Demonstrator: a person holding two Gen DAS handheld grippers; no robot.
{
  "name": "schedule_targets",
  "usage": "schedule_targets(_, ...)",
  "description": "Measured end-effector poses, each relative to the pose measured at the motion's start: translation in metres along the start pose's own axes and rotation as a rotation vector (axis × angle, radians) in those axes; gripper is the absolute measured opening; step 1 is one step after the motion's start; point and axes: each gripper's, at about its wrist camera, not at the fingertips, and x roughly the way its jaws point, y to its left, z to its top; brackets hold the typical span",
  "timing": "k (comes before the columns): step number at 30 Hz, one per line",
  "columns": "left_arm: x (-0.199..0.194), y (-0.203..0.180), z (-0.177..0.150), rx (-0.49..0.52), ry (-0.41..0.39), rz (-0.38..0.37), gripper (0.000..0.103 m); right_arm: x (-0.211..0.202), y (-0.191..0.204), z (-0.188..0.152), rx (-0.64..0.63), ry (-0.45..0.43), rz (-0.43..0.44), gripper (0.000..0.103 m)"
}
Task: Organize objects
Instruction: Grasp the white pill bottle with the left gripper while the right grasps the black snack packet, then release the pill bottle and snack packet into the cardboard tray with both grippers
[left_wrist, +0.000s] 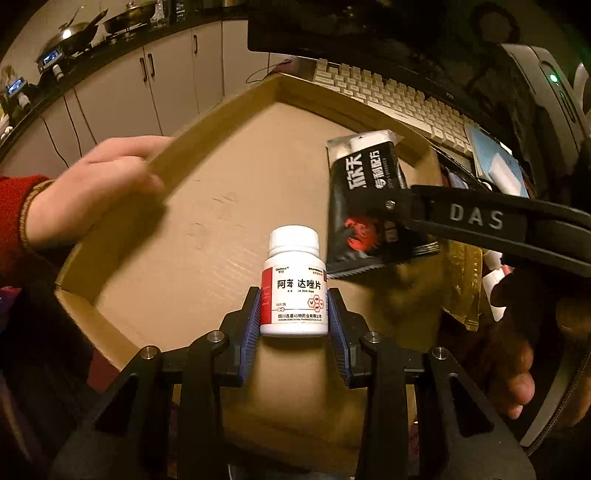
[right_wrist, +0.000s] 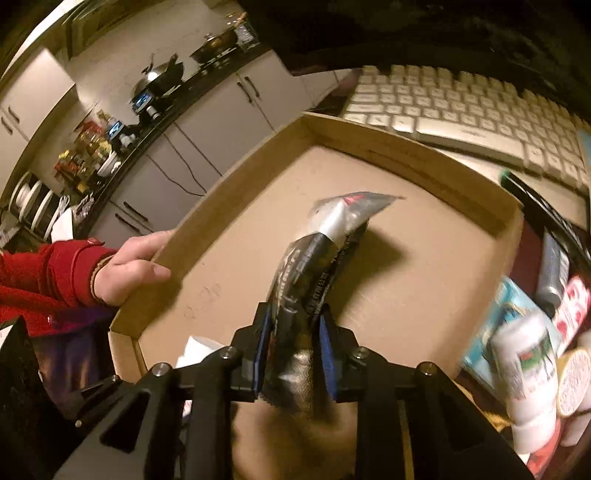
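My left gripper (left_wrist: 294, 299) is shut on a white pill bottle (left_wrist: 294, 284) with a white cap and a red-and-white label, held upright over the shallow cardboard box (left_wrist: 177, 162). My right gripper (right_wrist: 294, 321) is shut on a black foil packet (right_wrist: 314, 266) with a clear top end, held over the same box (right_wrist: 236, 177). In the left wrist view that packet (left_wrist: 369, 199) hangs from the right gripper (left_wrist: 397, 216) above the box's right part.
A hand in a red sleeve (left_wrist: 92, 184) grips the box's left wall, also in the right wrist view (right_wrist: 133, 269). A white keyboard (right_wrist: 461, 110) lies behind the box. White bottles (right_wrist: 528, 369) and packets crowd the right. Kitchen cabinets (left_wrist: 122, 92) stand behind.
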Motion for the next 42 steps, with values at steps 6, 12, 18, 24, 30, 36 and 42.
schedule_targets(6,0.002,0.001,0.0,-0.013,0.001,0.024,0.036,-0.02,-0.001,-0.002,-0.012,-0.048,0.032,0.031)
schedule_targets(12,-0.004,0.012,0.002,-0.05,-0.014,0.046,0.038,-0.028,0.009,-0.001,-0.045,-0.1,0.049,0.072)
schedule_targets(18,-0.026,0.027,0.004,-0.097,-0.091,0.064,0.058,-0.053,0.016,-0.01,-0.072,-0.164,0.045,0.073)
schedule_targets(24,-0.047,0.026,0.0,-0.124,-0.146,0.061,0.061,-0.094,0.004,-0.043,-0.061,-0.237,-0.009,0.073)
schedule_targets(30,-0.046,-0.031,-0.01,0.023,-0.123,-0.04,0.061,-0.14,-0.038,-0.088,0.038,-0.285,-0.094,0.072)
schedule_targets(36,-0.027,-0.082,-0.017,0.114,-0.049,-0.14,0.061,-0.144,-0.072,-0.119,0.063,-0.223,-0.171,0.073)
schedule_targets(42,-0.021,-0.093,-0.009,0.114,-0.033,-0.159,0.061,-0.132,-0.077,-0.123,0.046,-0.207,-0.147,0.072)
